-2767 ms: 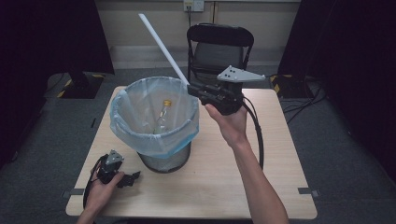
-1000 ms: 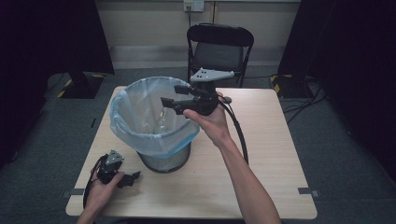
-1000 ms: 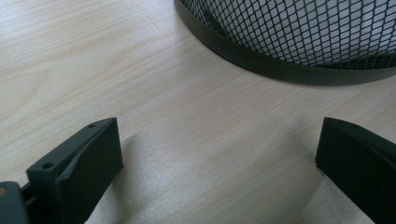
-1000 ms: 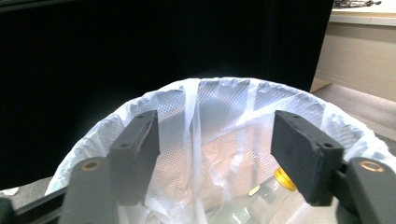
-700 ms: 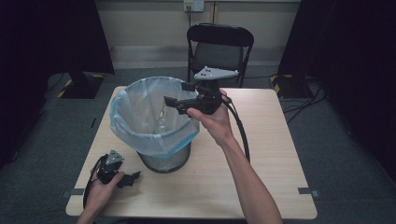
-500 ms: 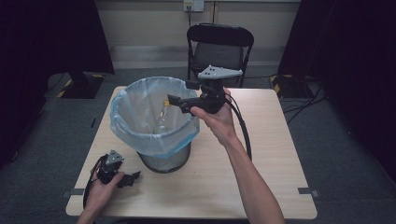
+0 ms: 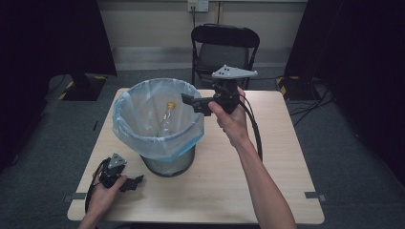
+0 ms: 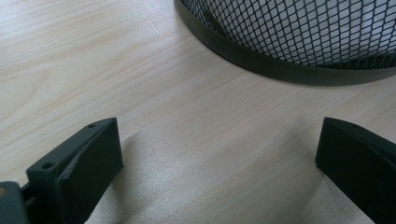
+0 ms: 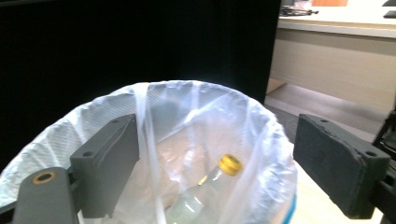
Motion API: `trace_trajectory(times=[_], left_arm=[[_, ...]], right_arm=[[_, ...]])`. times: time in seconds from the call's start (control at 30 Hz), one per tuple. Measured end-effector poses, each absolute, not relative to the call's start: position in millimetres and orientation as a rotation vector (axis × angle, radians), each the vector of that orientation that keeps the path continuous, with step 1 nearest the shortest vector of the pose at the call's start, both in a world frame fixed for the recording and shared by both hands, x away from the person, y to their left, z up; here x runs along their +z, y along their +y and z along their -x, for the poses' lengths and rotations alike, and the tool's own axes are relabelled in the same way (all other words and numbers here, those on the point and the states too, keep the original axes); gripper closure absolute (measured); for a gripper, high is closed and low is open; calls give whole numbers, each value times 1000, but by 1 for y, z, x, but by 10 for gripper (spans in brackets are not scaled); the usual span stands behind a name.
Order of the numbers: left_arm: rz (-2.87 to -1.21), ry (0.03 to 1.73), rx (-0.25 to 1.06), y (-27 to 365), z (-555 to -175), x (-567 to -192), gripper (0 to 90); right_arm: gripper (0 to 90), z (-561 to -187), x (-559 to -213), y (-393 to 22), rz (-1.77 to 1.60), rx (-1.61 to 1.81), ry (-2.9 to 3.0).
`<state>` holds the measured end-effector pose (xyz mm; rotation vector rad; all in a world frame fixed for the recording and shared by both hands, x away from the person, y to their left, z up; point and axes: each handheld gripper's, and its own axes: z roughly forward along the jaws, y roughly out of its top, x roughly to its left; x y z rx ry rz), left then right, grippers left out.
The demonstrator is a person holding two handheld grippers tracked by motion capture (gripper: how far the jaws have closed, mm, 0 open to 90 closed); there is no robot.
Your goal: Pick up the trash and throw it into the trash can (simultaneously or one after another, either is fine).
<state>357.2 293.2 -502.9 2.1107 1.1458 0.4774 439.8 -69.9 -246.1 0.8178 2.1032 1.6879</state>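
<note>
Right gripper [image 7: 191,101] spread and empty at the lined wastebasket [image 7: 160,126] rim, left gripper [image 7: 136,181] spread too; snagging the bag liner could tip it.

A bottle [image 7: 165,121] stands in the bin [image 7: 157,143] on the table [image 7: 286,191], with a chair [image 7: 224,47] behind.

Room around the light wooden tabletop [image 7: 286,167]

A black folding chair [image 7: 225,52] stands just behind the tabletop's far edge, against a pale wall with a socket plate [image 7: 197,5] high up. Dark curtains [image 7: 50,38] hang at both sides. Grey carpet [image 7: 348,143] covers the floor, with black cables [image 7: 313,102] lying beyond the tabletop's far right corner.
</note>
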Motion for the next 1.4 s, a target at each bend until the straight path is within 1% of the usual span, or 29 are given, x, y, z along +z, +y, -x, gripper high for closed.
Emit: trace_trajectory(times=[0.4, 0.6, 0.97, 1.17, 1.4], left_arm=[[-2107, 1147, 477, 293, -357, -503, 0], [-2107, 1146, 477, 293, -357, -503, 0], [-2107, 1147, 477, 293, -357, -503, 0], [-2107, 1147, 478, 293, -357, -503, 0], [-2107, 1147, 477, 293, -357, -503, 0]], right_arm=[[139, -441, -247, -94, -886, 1652, 2041], [140, -441, -254, -111, -930, 1608, 2017], [141, -438, -257, -127, -982, 1527, 1978], [141, -436, -266, -139, -1026, 1501, 1975], [141, -436, -284, -150, -1083, 1441, 2004]])
